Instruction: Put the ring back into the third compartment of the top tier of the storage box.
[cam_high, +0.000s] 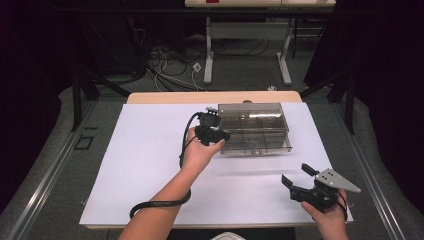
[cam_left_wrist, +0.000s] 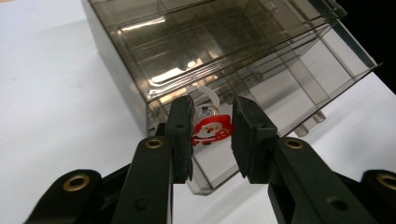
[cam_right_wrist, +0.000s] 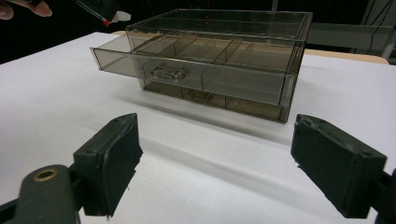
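Observation:
A smoky clear plastic drawer box (cam_high: 252, 116) stands at the back of the white table. Its top drawer (cam_high: 257, 145) is pulled out toward me, with dividers inside. My left gripper (cam_high: 223, 135) hovers at the drawer's left end, shut on a small red-and-white Santa charm (cam_left_wrist: 212, 129) with a clear loop. In the left gripper view the charm hangs over the drawer's end compartment (cam_left_wrist: 219, 163). The right gripper view shows the charm (cam_right_wrist: 111, 19) above the drawer's corner (cam_right_wrist: 100, 53). My right gripper (cam_high: 299, 176) is held open near the front right of the table, holding nothing.
A white sheet (cam_high: 150, 165) covers the table, with bare surface to the left and in front of the box. A lower drawer with a handle (cam_right_wrist: 198, 95) stays closed. Cables and a table frame (cam_high: 210, 55) lie on the floor beyond.

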